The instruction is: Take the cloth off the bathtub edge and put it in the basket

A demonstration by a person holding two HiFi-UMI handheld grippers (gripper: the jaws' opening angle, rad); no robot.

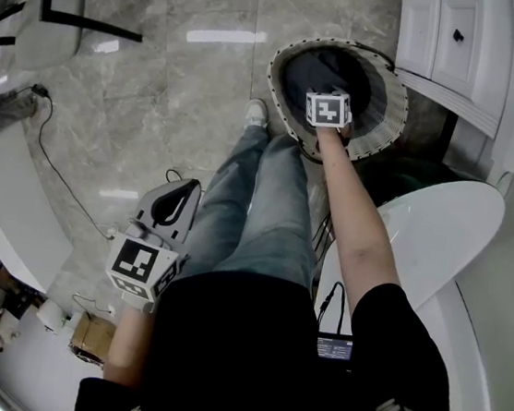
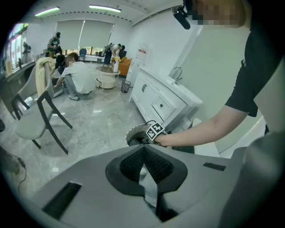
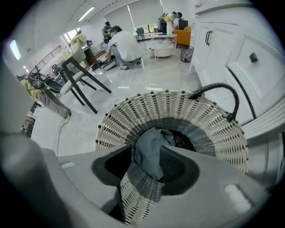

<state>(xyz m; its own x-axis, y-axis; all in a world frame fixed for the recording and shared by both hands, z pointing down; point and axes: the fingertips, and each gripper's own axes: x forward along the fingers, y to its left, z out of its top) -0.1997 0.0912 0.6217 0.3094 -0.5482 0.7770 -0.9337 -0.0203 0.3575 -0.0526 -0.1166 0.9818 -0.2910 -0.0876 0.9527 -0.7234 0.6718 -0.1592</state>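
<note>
1. The left claw (image 1: 187, 187) is idle at the far left. Its ribbed pads meet at the tips with nothing between them. It hangs just beside the person's leg in blue jeans (image 1: 258, 200), well apart from the work, and only the grey marble-look floor tiles (image 1: 159, 95) lie beyond its tips.
2. The right claw (image 3: 148, 153) points steeply down over the mouth of the round, white-and-dark woven wicker basket (image 3: 178, 107). Its jaws stand about half apart and are not clamping anything, since basket weave shows through the left side of the gap.
3. The crumpled grey-blue fabric cloth (image 3: 156, 138) lies inside the basket, below the claw. One fold reaches up into the gap against the right-hand pad, and I cannot tell whether it clings there or only overlaps in view.
4. If that fold has snagged on the ribbed pad, lifting the claw would probably drag the cloth up over the rim and onto the tiles.
5. The basket's dark hoop handle (image 3: 222, 89) arches beyond the claw and to its right. A sideways exit could hook the handle and tip the light basket.
6. Far to the right of the claw, the glossy white bathtub edge (image 1: 450, 224) shows no cloth, so the task looks nearly done. What remains is a clean release.
</note>
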